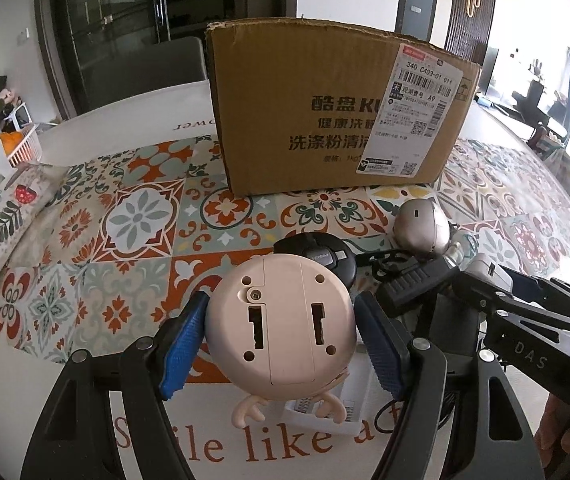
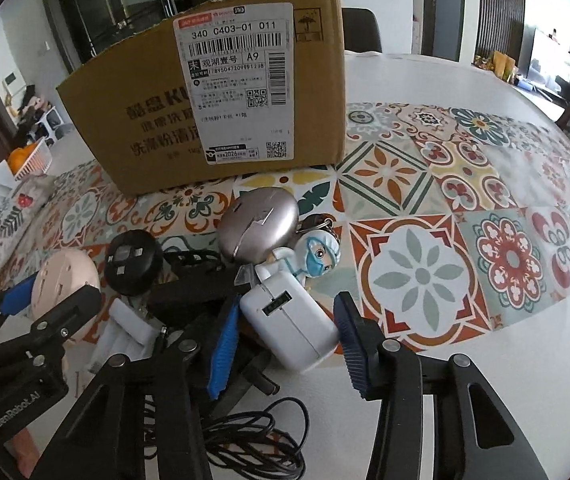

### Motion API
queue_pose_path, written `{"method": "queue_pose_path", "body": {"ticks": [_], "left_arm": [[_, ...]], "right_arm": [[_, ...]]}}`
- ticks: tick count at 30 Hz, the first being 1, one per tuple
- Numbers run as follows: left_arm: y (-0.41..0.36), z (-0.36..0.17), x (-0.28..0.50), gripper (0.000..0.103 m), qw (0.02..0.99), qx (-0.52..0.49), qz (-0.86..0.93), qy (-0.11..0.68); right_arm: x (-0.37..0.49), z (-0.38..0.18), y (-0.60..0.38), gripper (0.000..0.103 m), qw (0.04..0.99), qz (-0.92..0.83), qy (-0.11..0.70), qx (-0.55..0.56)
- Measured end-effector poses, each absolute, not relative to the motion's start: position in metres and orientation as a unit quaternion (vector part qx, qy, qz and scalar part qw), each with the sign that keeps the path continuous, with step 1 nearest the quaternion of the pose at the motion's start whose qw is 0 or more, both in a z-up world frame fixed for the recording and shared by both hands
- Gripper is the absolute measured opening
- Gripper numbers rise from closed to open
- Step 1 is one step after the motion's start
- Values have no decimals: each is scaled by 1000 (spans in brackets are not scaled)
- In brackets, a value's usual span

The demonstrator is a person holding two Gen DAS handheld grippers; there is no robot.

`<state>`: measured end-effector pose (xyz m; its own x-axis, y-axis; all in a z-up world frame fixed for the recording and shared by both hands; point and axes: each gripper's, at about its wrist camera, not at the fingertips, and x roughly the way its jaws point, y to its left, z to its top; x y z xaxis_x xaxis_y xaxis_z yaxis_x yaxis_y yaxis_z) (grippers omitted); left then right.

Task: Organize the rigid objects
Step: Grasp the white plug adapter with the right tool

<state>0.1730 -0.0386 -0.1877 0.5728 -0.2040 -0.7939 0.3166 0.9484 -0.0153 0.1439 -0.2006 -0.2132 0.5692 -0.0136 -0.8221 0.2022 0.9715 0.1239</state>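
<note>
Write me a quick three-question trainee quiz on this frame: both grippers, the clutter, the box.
1. True or false: the left gripper brackets the round pink toy between its blue pads.
2. Which item sits between the right gripper's fingers? A) silver mouse B) white charger C) black puck
3. Fill in: the nurse figurine lies just behind the ____.

Key
1. True; the toy's screwed underside faces the camera, and pad contact is hard to confirm.
2. B, the white charger; the jaws stand open around it. The silver mouse and black puck lie nearer the cardboard box.
3. White charger.
</note>
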Motion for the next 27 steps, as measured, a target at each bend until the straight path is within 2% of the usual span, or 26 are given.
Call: {"method": "queue_pose_path", "body": {"ticks": [13, 27], "left_arm": [[-42, -178, 165, 73, 889, 63, -147, 429], [-40, -125, 157, 73, 902, 53, -152, 401]], "right_arm": [[137, -210, -203, 43, 885, -53, 452, 101], [125, -153, -201, 43, 906, -49, 412, 84]]}}
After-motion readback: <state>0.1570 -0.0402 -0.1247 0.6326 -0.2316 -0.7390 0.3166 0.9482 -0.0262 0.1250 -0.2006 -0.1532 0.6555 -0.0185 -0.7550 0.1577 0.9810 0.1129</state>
